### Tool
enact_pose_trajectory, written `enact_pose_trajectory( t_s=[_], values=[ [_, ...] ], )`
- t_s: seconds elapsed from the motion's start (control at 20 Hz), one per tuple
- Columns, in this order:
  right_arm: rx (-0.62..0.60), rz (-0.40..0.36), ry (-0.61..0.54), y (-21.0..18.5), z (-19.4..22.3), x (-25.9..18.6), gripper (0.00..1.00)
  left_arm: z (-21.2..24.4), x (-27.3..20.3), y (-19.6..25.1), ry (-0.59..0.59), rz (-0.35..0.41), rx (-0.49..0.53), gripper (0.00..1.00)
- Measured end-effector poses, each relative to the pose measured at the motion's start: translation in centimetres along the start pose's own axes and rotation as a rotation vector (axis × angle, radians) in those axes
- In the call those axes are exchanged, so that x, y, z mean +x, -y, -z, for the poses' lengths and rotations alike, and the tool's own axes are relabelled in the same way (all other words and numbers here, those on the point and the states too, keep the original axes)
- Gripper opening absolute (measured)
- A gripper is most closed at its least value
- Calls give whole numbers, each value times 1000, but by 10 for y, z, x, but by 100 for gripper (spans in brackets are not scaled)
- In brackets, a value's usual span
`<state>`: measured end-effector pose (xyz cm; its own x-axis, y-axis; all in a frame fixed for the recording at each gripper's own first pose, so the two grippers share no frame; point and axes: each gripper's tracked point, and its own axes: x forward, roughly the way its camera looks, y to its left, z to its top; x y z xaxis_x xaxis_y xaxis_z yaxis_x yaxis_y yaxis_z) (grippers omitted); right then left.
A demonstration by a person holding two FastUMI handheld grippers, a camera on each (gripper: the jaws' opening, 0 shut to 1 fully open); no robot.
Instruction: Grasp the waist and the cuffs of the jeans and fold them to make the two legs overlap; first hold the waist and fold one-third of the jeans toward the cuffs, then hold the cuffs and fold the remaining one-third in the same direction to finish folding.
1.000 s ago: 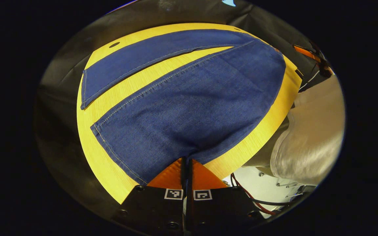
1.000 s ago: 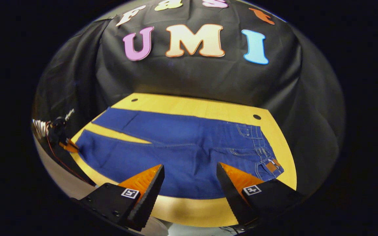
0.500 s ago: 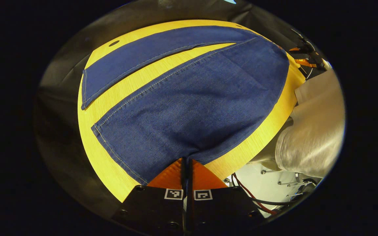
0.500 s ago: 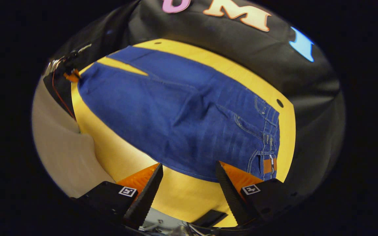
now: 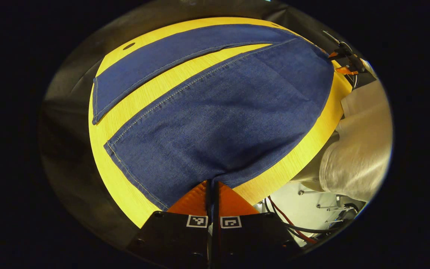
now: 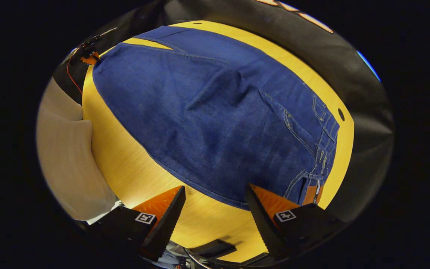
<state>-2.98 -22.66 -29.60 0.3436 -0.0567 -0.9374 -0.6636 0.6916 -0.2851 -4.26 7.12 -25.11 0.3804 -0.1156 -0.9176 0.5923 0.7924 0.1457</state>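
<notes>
In the left gripper view my left gripper point(image 5: 212, 186) sits at the bottom centre of the frame, its two orange fingers point(image 5: 190, 200) pressed together with the denim edge of the near leg point(image 5: 215, 123) pinched between them. The jeans point(image 5: 222, 112) lie flat on the yellow table point(image 5: 120, 183), filling the middle of the frame. The near leg runs from my fingers up toward the upper right, its cuff point(image 5: 131, 173) along the lower left. The far leg point(image 5: 170, 61) lies across the upper left, apart from the near one, with a wedge of bare table between them. A pale sleeve point(image 5: 353, 157) shows at the right edge, and my right gripper point(image 5: 340, 61) appears small at the upper right, beside the jeans' far end.

In the right gripper view my right gripper point(image 6: 215, 203) is at the bottom of the frame with its fingers point(image 6: 162, 211) spread wide, holding nothing. It hovers over the table edge point(image 6: 207, 228), just below the hem of the jeans point(image 6: 215, 112). The waist point(image 6: 325, 145) with its brown patch point(image 6: 314, 194) runs down the right side, close to my right-hand finger. A soft ridge point(image 6: 218, 87) rises in the denim at centre. My left gripper point(image 6: 88, 58) shows at the upper left, at the leg's end.
</notes>
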Motion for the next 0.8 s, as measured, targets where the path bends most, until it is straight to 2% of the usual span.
enact_pose_trajectory(
  t_s=[0.3, 0.35, 0.4, 0.65, 0.7, 0.75, 0.8],
  values=[
    [-58, -71, -37, -7, 2, 8, 98, 0, 1, 0, -3, -19, 17, 0],
    [-56, -102, -51, -9, 4, 10, 92, 0, 1, 0, -2, -24, 20, 0],
    [-53, -113, -71, -9, 4, 12, 95, 0, 1, 0, -1, -28, 18, 0],
    [-51, -105, -123, -8, 3, 11, 95, 0, 1, 1, 10, -36, 21, 0],
    [-51, -104, -122, -8, 2, 11, 90, 0, 1, 0, 10, -41, 12, 0],
    [-45, -100, -121, -7, 1, 10, 93, 1, 2, 0, 9, -44, 5, 0],
    [-34, -94, -119, -4, 0, 11, 86, 0, 2, 0, 10, -47, 2, 0]
  ],
)
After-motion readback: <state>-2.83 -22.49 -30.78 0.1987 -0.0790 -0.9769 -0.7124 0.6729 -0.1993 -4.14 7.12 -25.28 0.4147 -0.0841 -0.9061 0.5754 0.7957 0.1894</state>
